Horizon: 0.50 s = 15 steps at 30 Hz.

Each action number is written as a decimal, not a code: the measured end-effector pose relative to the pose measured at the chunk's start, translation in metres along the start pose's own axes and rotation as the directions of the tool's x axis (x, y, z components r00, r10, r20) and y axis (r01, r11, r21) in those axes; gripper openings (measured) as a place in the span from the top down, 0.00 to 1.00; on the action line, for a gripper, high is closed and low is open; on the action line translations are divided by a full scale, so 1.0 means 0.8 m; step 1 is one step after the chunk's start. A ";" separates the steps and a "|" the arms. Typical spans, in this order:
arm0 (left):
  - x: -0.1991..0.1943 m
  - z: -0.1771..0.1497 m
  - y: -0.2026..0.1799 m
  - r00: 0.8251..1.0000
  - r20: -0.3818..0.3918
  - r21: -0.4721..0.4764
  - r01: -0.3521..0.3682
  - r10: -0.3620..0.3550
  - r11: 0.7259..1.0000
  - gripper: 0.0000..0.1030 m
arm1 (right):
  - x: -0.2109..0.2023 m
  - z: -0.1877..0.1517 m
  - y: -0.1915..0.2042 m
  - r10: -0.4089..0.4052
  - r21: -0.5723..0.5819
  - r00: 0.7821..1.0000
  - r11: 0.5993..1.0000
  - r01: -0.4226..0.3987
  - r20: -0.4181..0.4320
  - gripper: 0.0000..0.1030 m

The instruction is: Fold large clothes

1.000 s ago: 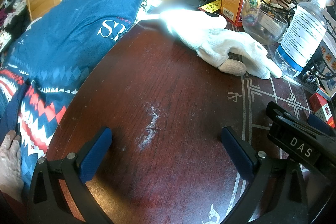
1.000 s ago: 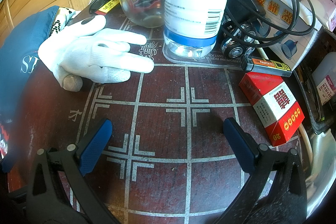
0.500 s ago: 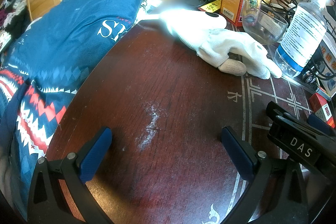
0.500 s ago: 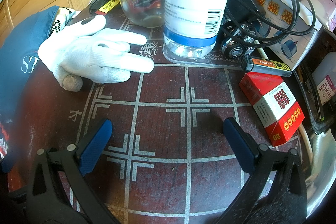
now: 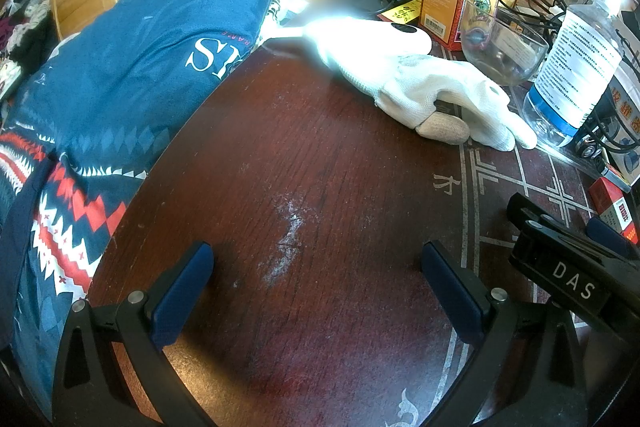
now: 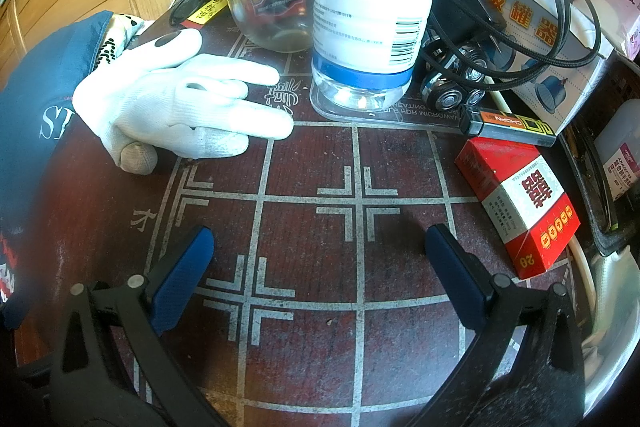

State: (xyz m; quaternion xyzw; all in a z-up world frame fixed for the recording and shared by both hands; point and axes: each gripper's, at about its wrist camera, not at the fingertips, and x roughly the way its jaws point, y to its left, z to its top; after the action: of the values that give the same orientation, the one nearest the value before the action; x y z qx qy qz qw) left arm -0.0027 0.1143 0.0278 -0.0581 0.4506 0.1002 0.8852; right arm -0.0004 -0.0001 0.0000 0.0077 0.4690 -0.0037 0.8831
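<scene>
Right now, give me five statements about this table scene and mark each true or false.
1. Both the left gripper and right gripper are open and empty. True.
2. The blue patterned garment is held by the left gripper. False: nothing touches it.
3. A white glove lies on the table. True.
4. The glass bowl is upside down. False: it stands upright.
5. The red packet lies left of the glove. False: right.

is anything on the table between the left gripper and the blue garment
Nothing visible. Bare dark wood table lies between the open left gripper and the blue garment; the white glove lies off to the right.
</scene>
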 end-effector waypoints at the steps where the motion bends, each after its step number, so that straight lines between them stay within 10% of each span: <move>1: 0.000 0.000 0.000 1.000 0.000 0.000 0.000 0.000 1.000 0.00 | 0.000 0.000 0.000 0.000 0.000 1.000 1.000 0.000 0.000 0.00; 15: 0.000 0.000 0.000 1.000 0.000 0.000 0.002 -0.002 1.000 0.00 | 0.001 0.001 0.002 -0.003 -0.004 1.000 1.000 0.003 0.000 0.00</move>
State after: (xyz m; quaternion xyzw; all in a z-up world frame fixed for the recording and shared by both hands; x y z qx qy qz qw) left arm -0.0026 0.1147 0.0278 -0.0583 0.4505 0.0992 0.8853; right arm 0.0007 0.0015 0.0001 0.0054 0.4689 -0.0041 0.8832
